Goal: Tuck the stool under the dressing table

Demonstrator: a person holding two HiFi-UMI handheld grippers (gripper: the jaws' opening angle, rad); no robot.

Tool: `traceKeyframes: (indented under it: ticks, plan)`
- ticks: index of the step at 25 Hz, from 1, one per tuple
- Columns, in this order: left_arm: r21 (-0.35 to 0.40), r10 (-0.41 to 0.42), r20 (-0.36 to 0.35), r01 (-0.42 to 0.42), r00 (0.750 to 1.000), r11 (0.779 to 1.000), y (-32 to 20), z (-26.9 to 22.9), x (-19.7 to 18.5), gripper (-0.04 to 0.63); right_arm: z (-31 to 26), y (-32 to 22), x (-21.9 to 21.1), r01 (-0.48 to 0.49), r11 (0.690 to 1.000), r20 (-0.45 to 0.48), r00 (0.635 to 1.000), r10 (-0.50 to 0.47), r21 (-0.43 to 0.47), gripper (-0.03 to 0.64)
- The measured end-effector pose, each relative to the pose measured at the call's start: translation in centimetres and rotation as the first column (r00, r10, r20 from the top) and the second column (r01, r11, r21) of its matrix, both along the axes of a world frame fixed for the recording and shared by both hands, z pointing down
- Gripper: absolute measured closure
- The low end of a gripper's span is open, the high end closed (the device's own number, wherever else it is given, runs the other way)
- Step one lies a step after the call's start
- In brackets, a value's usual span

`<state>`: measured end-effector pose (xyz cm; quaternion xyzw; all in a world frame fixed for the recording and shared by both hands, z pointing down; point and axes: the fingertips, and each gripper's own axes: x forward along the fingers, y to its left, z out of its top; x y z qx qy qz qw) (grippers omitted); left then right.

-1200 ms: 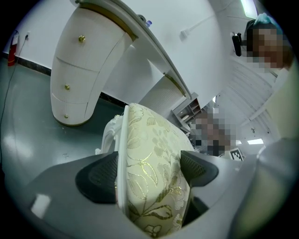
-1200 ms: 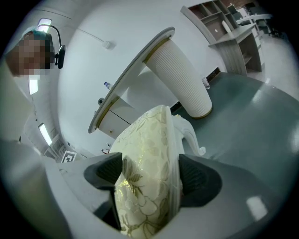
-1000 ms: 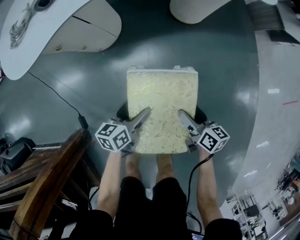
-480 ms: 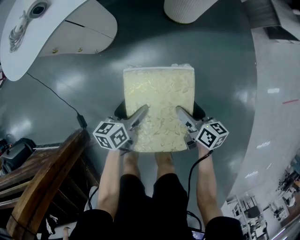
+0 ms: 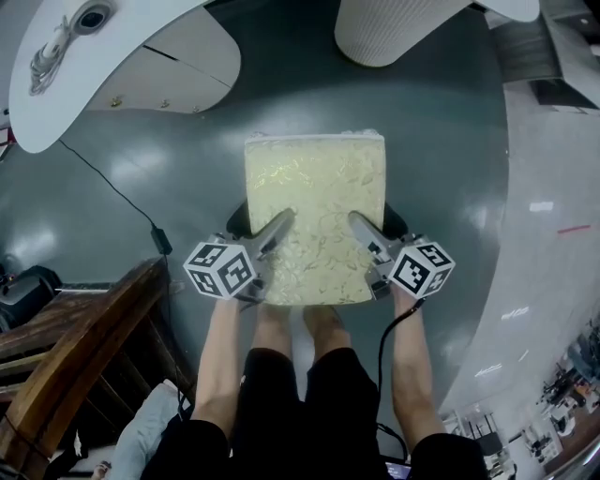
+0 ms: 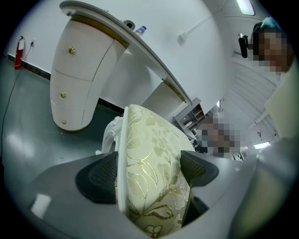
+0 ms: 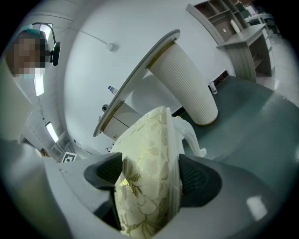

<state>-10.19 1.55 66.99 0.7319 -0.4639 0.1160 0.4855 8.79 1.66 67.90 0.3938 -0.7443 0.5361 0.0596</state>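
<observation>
The stool [image 5: 315,206] has a cream, gold-patterned cushion and white legs, and stands in front of me in the head view. My left gripper [image 5: 274,228] is shut on the seat's near-left edge; its pads press the cushion [image 6: 149,158] from both sides. At the near-right edge my right gripper [image 5: 364,228] is clamped the same way on the cushion [image 7: 145,172]. The white dressing table [image 5: 94,66] lies ahead, with a drawer unit [image 5: 159,80] on the left and a ribbed pedestal [image 5: 394,28] on the right.
Dark wooden furniture [image 5: 84,356] stands close at my lower left. A black cable [image 5: 122,202] with a plug [image 5: 161,242] runs across the grey floor to the left of the stool. Paler flooring [image 5: 553,187] begins at the right.
Both grippers keep the same hold on the stool. The head view has shifted slightly, so a little more of the dressing table shows.
</observation>
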Motion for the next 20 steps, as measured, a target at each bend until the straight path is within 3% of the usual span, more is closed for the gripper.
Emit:
traceKeyframes:
  ticks: [10,20]
  plan:
    - [0.045,0.006,-0.018,-0.005,1.0,0.999,-0.6,-0.6,0.01,0.161,-0.91,-0.53,0.03,-0.008,0.999,-0.023,1.0,0.01,0.044,0.233]
    - [0.041,0.01,-0.036,-0.009,0.999,0.999,-0.45,-0.32,0.15,0.163,-1.0,-0.4,0.19,-0.019,0.999,-0.041,0.999,0.021,0.045,0.233]
